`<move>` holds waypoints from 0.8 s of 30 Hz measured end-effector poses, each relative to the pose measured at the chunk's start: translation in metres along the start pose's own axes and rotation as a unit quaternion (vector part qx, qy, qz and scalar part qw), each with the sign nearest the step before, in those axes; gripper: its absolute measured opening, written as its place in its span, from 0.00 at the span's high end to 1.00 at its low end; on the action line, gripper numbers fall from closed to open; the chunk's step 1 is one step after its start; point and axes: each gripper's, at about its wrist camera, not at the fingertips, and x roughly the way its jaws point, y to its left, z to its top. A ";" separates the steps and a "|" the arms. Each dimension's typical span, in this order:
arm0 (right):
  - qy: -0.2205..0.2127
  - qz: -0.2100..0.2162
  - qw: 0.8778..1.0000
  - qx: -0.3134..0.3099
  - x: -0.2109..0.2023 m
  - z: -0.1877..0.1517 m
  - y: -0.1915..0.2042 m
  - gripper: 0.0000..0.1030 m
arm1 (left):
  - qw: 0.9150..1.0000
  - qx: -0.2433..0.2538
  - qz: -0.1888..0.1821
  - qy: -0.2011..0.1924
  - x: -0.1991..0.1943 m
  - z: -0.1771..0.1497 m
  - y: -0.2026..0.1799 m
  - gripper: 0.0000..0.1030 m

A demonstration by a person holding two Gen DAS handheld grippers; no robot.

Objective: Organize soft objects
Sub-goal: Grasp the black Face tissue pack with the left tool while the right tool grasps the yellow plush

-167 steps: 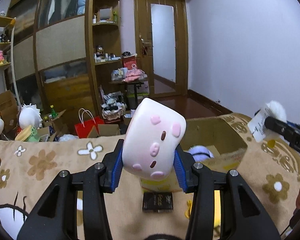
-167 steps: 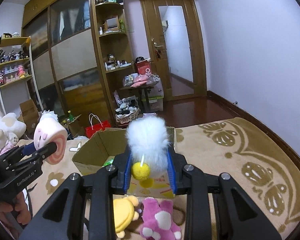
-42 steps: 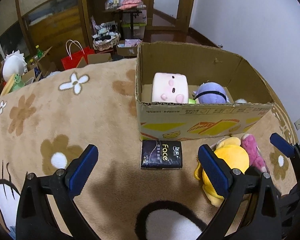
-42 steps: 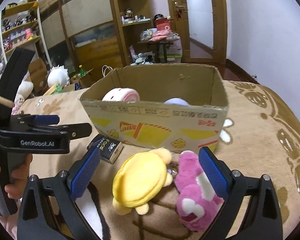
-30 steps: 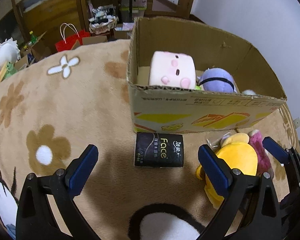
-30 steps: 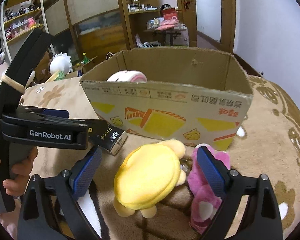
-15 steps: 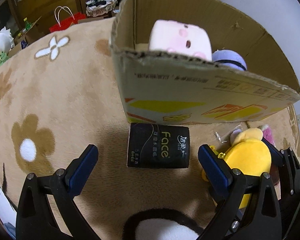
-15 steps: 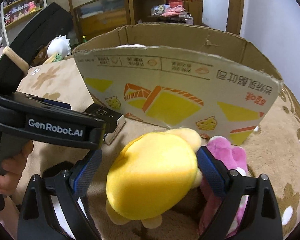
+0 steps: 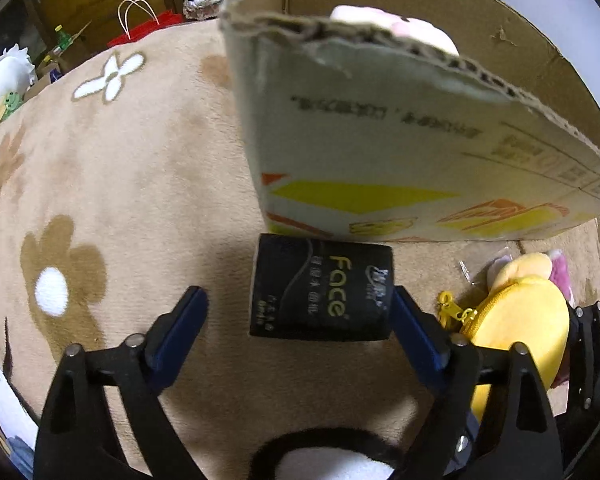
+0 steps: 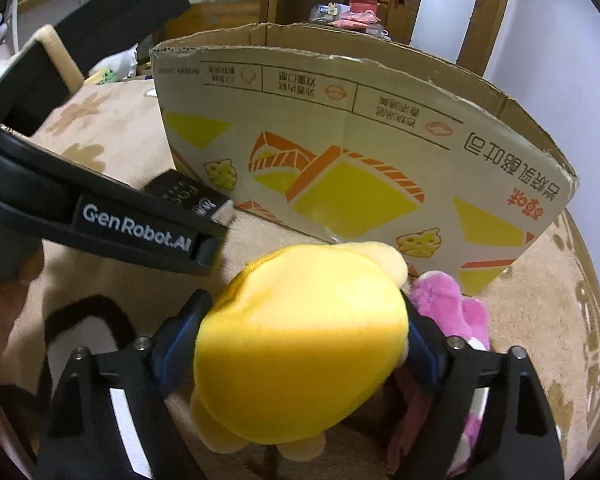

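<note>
A black tissue pack marked "Face" [image 9: 322,294] lies on the tan blanket against the cardboard box [image 9: 400,152]. My left gripper [image 9: 298,312] is open around it; the right pad touches its side, the left pad stands apart. My right gripper [image 10: 304,340] has both pads pressed against a yellow plush [image 10: 300,354], which also shows in the left wrist view [image 9: 516,320]. A pink plush [image 10: 452,312] lies right beside it. A pink-and-white plush [image 9: 392,26] sits inside the box.
The box wall [image 10: 340,152] rises just ahead of both grippers. The flowered blanket [image 9: 100,184] stretches left. Shelves, a red bag [image 9: 148,32] and clutter stand beyond its far edge. The left gripper's arm [image 10: 100,216] crosses the right wrist view.
Both grippers have dropped low and forward. The left jaws have narrowed around the tissue pack. The right jaws have closed onto the yellow plush.
</note>
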 end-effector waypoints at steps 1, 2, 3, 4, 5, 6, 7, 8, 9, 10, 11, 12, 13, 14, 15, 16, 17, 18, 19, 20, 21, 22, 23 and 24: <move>0.002 0.002 1.000 0.000 0.000 0.000 0.001 0.16 | 1.000 0.001 0.001 -0.001 -0.001 -0.001 -0.002 0.21; 0.002 0.002 1.000 -0.001 0.001 0.000 0.002 0.17 | 1.000 0.002 0.004 -0.001 -0.002 -0.001 -0.002 0.27; 0.002 0.001 1.000 -0.002 0.001 0.000 0.003 0.18 | 1.000 0.003 0.008 -0.001 -0.002 -0.002 -0.002 0.29; 0.001 0.000 1.000 -0.004 0.000 0.000 0.003 0.19 | 1.000 0.004 0.010 -0.002 -0.004 -0.003 0.003 0.32; 0.000 -0.001 1.000 -0.004 -0.001 0.000 0.004 0.21 | 1.000 0.005 0.013 -0.003 -0.004 -0.003 0.002 0.38; -0.001 -0.001 1.000 -0.003 -0.002 0.000 0.003 0.21 | 1.000 0.005 0.014 -0.005 -0.006 -0.003 0.003 0.38; -0.003 0.000 1.000 -0.002 -0.004 -0.002 0.003 0.22 | 1.000 0.004 0.013 -0.005 -0.007 -0.004 0.004 0.38; -0.005 -0.001 1.000 0.000 -0.005 -0.001 0.003 0.22 | 1.000 0.002 0.010 -0.006 -0.008 -0.005 0.005 0.38; -0.006 -0.001 1.000 0.003 -0.009 -0.003 0.005 0.22 | 1.000 0.001 0.008 -0.007 -0.009 -0.005 0.006 0.38; -0.010 0.000 1.000 0.006 -0.013 -0.003 0.003 0.23 | 1.000 0.000 0.009 -0.009 -0.010 -0.006 0.007 0.38; -0.014 0.001 1.000 0.010 -0.015 -0.003 0.002 0.23 | 1.000 0.000 0.010 -0.011 -0.012 -0.006 0.008 0.38; -0.019 0.003 1.000 0.014 -0.018 -0.002 0.000 0.23 | 1.000 -0.001 0.010 -0.013 -0.013 -0.007 0.009 0.38; -0.025 0.004 1.000 0.018 -0.023 -0.002 -0.002 0.23 | 1.000 0.000 0.012 -0.016 -0.014 -0.010 0.009 0.38; -0.031 0.004 0.999 0.022 -0.027 -0.001 -0.004 0.23 | 1.000 0.003 0.015 -0.022 -0.018 -0.012 0.009 0.38; -0.037 0.004 0.999 0.026 -0.031 -0.001 -0.005 0.23 | 0.999 0.006 0.018 -0.028 -0.024 -0.014 0.012 0.38; -0.046 0.005 0.998 0.029 -0.036 -0.001 -0.008 0.23 | 0.999 0.008 0.022 -0.037 -0.034 -0.020 0.005 0.38; -0.052 0.006 0.998 0.032 -0.041 0.000 -0.009 0.23 | 0.998 0.010 0.027 -0.051 -0.041 -0.023 0.006 0.38; -0.059 0.006 0.998 0.036 -0.046 0.000 -0.012 0.23 | 0.997 0.011 0.031 -0.067 -0.049 -0.026 0.007 0.38; -0.066 0.005 0.997 0.040 -0.052 0.001 -0.015 0.23 | 0.997 0.011 0.032 -0.076 -0.053 -0.026 0.008 0.38; -0.074 0.004 0.996 0.044 -0.058 0.001 -0.017 0.23 | 0.996 0.013 0.031 -0.086 -0.059 -0.028 0.008 0.38; -0.079 0.004 0.996 0.047 -0.062 0.002 -0.019 0.23 | 0.995 0.015 0.030 -0.095 -0.066 -0.030 0.007 0.38; -0.086 0.002 0.995 0.050 -0.068 0.002 -0.022 0.23 | 0.994 0.016 0.031 -0.105 -0.072 -0.032 0.007 0.38; -0.094 0.000 0.994 0.053 -0.073 0.003 -0.025 0.23 | 0.992 0.020 0.034 -0.116 -0.079 -0.034 0.007 0.38; -0.103 -0.001 0.993 0.056 -0.078 0.004 -0.028 0.23 | 0.991 0.024 0.036 -0.127 -0.086 -0.038 0.006 0.38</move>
